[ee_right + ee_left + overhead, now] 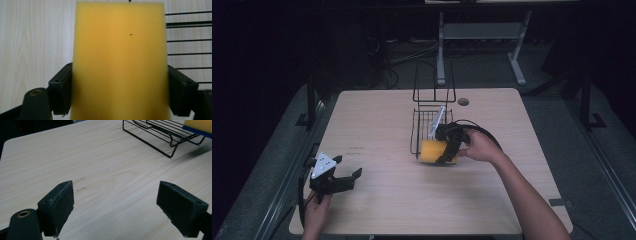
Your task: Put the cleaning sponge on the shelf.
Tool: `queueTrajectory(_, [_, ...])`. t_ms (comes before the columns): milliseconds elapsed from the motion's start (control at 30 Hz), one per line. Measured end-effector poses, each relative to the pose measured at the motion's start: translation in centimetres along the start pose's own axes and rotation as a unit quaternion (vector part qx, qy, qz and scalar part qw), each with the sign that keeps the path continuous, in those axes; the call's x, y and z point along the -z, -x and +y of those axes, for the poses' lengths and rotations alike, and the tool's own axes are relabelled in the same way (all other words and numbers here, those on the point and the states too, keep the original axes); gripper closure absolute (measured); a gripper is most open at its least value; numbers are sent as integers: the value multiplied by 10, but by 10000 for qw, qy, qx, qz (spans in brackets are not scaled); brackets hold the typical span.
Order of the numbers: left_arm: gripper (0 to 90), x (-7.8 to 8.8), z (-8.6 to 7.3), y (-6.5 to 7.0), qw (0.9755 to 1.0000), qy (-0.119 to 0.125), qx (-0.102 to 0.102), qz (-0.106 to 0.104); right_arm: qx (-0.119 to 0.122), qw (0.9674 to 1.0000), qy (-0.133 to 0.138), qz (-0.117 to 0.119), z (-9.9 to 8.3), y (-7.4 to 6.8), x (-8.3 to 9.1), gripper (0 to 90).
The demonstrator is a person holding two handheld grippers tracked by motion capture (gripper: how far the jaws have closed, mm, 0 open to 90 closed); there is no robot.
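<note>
Near left, at the counter's [377, 200] front edge: left gripper [346, 179] held low in a hand [315, 212], grey three-cornered plate [323, 165] on top, jaws spread wide with nothing between. In the left gripper view, same left gripper [115, 207] with bare pale wood grain between the two black pads, a couple of faint marks on the wood just beyond the left pad.

Farther in, right of centre: right hand [482, 146] and forearm reaching in from the near right corner, right gripper [443, 156] pointing left, black cable [484, 131] looping over the back of it. Jaws pinching a yellow sponge [432, 151], one pad on each side. Sponge held at the near end of the wire basket, just at its front rim; touching the counter or lifted off it, cannot tell. In the right gripper view, right gripper [120, 92] clamped on the yellow sponge [120, 65], broad face toward the camera, one small dark speck on it, basket wires [187, 40] to the right behind. From the left gripper view, a blue underside along the sponge's [197, 126] edge, far right above the wire basket [160, 135].

Beyond: black wire basket [422, 131] at mid-counter, a tall looped handle [434, 82] rising at its far end, a pale long item [438, 119] lying inside, too small to name. Small round grommet [463, 101] in the counter near the far edge, right of the handle.

Past the counter: dark floor, cables, a grey metal frame [482, 35].
</note>
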State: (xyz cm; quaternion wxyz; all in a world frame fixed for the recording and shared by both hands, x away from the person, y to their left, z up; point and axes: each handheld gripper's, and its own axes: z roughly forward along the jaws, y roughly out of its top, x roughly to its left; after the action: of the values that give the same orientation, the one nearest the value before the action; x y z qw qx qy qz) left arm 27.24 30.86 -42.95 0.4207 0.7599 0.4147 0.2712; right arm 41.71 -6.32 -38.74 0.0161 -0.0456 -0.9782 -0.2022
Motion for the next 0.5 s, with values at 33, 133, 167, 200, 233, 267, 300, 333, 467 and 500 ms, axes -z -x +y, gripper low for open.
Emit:
queueTrajectory(33, [139,0,0,0,10000,12,8,7,-3,10000,-29,-4,1,0,0,218])
queueTrajectory(133, [139,2,0,-1,10000,27,17,27,-29,10000,-2,2,3,2,-2,218])
queueTrajectory(167, [139,2,0,-1,10000,28,21,26,-12,10000,11,17,3,3,-3,218])
queueTrajectory(200, [139,1,0,-1,10000,29,24,22,30,10000,19,14,4,4,-4,218])
queueTrajectory(233, [139,1,0,-1,10000,26,36,20,2,10000,-9,22,4,4,-5,218])
queueTrajectory(267, [139,1,0,-1,10000,19,34,18,0,10000,-5,33,4,5,-5,218])
queueTrajectory(300, [139,1,0,-1,10000,16,17,19,-11,10000,-23,41,3,6,-6,218])
queueTrajectory(333, [139,1,0,-1,10000,17,9,19,-20,10000,6,43,3,8,-6,218])
queueTrajectory(467, [139,1,0,-1,10000,13,16,15,-99,9999,76,38,2,13,-4,218])
queueTrajectory(500, [139,1,0,-1,10000,13,19,17,-89,10000,41,20,2,14,-3,218])
